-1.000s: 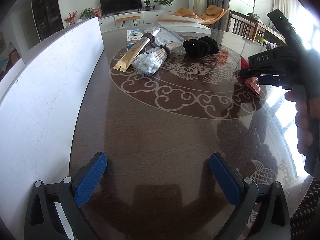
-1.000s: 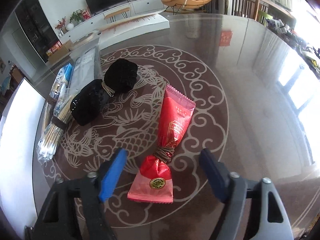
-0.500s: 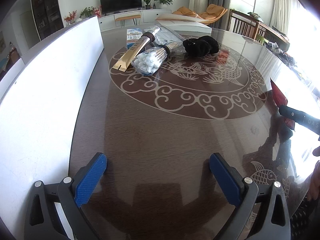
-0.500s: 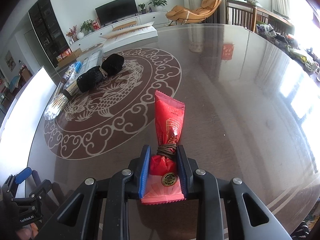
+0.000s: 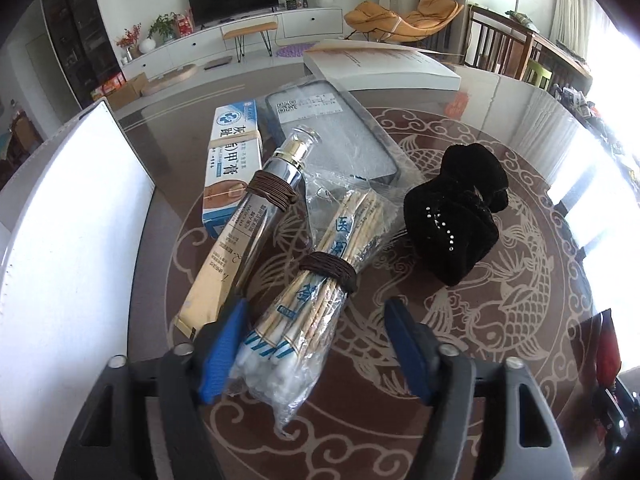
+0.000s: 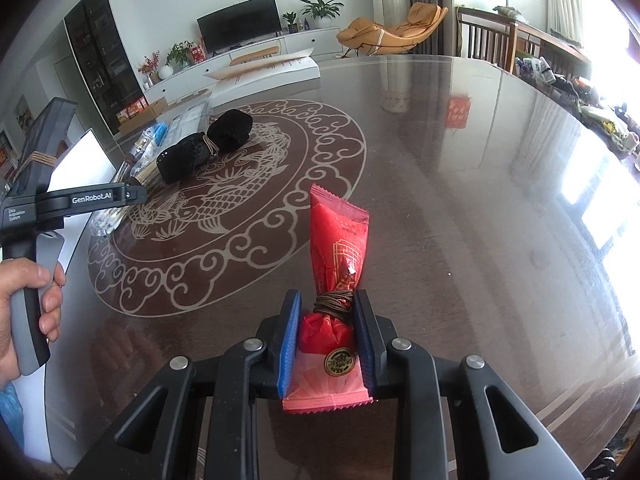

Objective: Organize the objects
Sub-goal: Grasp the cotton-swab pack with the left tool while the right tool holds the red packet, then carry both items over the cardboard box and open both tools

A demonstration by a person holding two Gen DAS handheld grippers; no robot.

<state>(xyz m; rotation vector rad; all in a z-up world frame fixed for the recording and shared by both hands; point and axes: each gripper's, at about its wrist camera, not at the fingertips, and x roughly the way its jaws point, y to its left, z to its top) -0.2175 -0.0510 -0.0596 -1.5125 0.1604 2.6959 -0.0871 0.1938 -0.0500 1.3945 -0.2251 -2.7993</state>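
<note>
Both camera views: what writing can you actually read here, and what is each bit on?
"GenRobot.AI": side of the left tongs.
"Data Acquisition System": same tool, small print, barely legible.
"灰趾" and "甲膏": blue-and-white box.
"医用": cotton swab bag.
Silver tube, clear phone case label, red snack packet: too small to read.

Black gripper frames, blue pads, silver screws
</note>
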